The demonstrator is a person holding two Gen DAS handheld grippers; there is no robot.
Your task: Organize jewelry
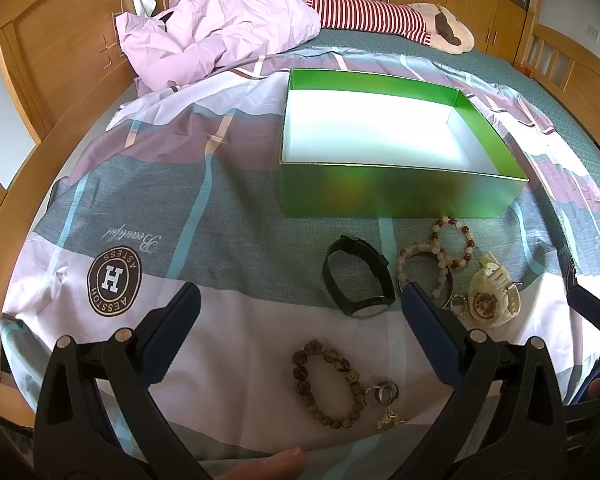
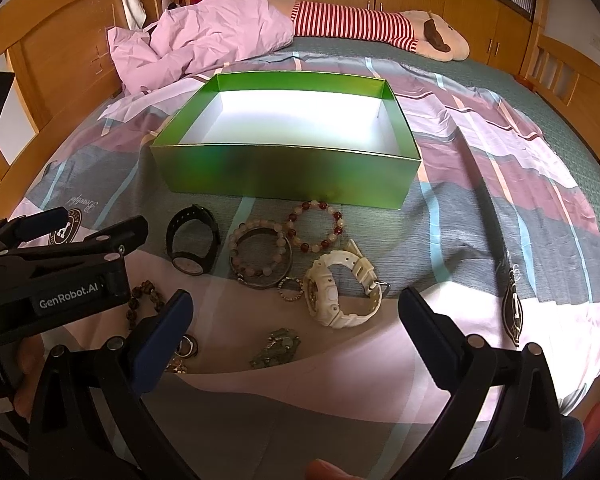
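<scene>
An empty green box (image 1: 400, 194) (image 2: 284, 178) with a white inside stands on the bed. In front of it lie a black watch (image 1: 358, 276) (image 2: 192, 246), a white watch (image 1: 492, 292) (image 2: 340, 292), a red-and-white bead bracelet (image 1: 454, 242) (image 2: 316, 226), a pale bead bracelet on a dark bangle (image 1: 424, 272) (image 2: 260, 258), a brown bead bracelet (image 1: 328, 384) (image 2: 144, 300), rings (image 1: 384, 394) (image 2: 186, 346) and a green trinket (image 2: 278, 348). My left gripper (image 1: 300, 304) is open above the brown bracelet. My right gripper (image 2: 296, 306) is open above the white watch.
The jewelry lies on a patchwork sheet (image 1: 228, 200). A crumpled pink duvet (image 1: 216, 32) and a striped plush toy (image 1: 380, 16) lie at the far side. A wooden bed frame (image 1: 60, 60) runs along the left. The left gripper's body (image 2: 52, 276) shows at left in the right wrist view.
</scene>
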